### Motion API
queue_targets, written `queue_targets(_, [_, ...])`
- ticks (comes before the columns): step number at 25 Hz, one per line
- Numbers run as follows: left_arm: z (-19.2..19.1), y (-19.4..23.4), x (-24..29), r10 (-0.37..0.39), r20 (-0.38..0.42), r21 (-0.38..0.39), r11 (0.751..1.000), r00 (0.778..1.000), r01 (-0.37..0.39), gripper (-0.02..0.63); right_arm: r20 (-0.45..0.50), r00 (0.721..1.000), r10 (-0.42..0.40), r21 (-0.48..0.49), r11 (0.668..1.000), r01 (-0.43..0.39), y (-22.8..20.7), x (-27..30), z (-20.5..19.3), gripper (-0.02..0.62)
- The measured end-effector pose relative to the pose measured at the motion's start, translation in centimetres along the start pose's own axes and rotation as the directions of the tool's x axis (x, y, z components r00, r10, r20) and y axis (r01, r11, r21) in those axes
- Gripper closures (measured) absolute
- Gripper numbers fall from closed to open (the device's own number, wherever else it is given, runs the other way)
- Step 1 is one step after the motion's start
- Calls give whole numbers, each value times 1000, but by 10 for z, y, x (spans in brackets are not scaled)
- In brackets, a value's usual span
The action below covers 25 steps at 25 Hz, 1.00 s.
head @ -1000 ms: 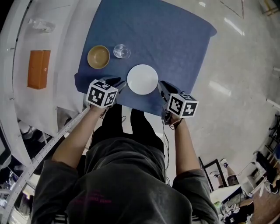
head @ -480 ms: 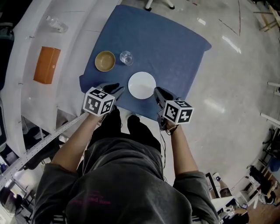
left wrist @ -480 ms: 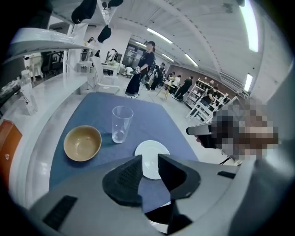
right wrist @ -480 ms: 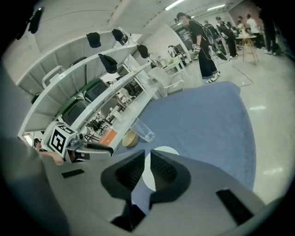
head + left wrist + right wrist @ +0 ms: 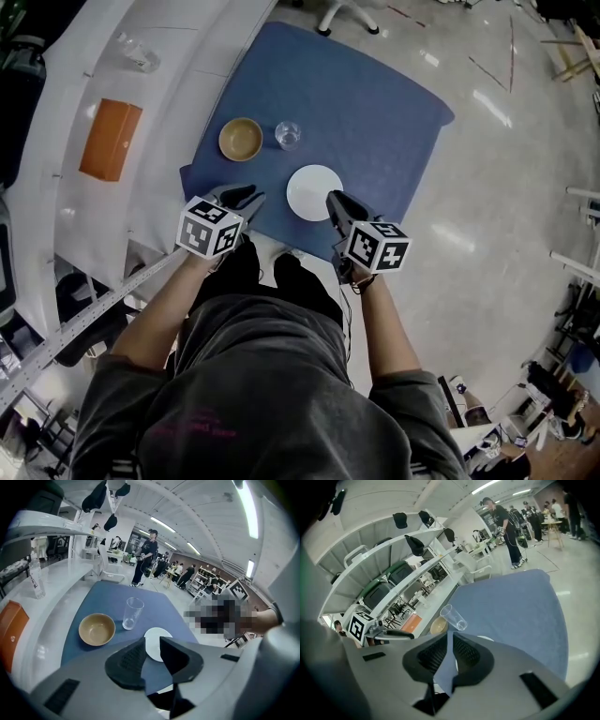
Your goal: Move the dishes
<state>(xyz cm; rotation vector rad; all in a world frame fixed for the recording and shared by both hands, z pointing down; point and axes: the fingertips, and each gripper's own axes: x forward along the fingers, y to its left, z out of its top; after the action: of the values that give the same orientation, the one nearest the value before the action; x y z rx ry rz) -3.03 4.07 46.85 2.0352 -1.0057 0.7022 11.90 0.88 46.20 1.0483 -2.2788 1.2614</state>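
Note:
Three dishes sit on a blue cloth [image 5: 375,103] that covers the table: a tan bowl [image 5: 241,139], a clear glass [image 5: 288,135] and a white plate [image 5: 314,192] nearest me. My left gripper [image 5: 247,197] hovers left of the plate near the cloth's front edge. Its jaws have just been closing, still stand apart, and hold nothing. The left gripper view shows the bowl [image 5: 96,629], glass [image 5: 132,613] and plate [image 5: 154,639] beyond my left gripper [image 5: 151,641]. My right gripper [image 5: 333,201] hangs over the plate's right edge, jaws nearly together and empty, as my right gripper [image 5: 449,637] also appears in its own view.
A white counter [image 5: 178,84] runs along the table's left with an orange box [image 5: 111,139] and a clear bottle [image 5: 139,53] on it. Shiny floor [image 5: 506,187] lies to the right. Several people stand far behind the table in the gripper views.
Both grippers have lifted and drawn back from beside the plate. The left one now sits farther from it. The plate, bowl and glass stay put on the cloth.

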Motion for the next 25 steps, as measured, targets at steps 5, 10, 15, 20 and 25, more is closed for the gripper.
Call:
queue_targets(5, [1,29,-12,-14,13,0,1000,1000,14,518,-7,1000,-12,15,1000,13,21,26,-3,569])
queue_targets(10, [0,62,-23,-26,25,-3,1000,999,26,523,2,999,-37,27,999,37,41,58,-1,569])
queue_targets(15, [-2,94,-32,-34,39,-5,999,999,35,526,-19,998,-60,26,998,61,57,89,-2,569])
queue_targets(20, [-7,120,-37,-43,62,4,999,997,43,539,-43,996,-82,30,996,84,70,124,-8,568])
queue_targets(25, [-13,141,-38,-59,61,2,998,996,59,541,-73,992,-105,65,992,109,75,156,-22,568])
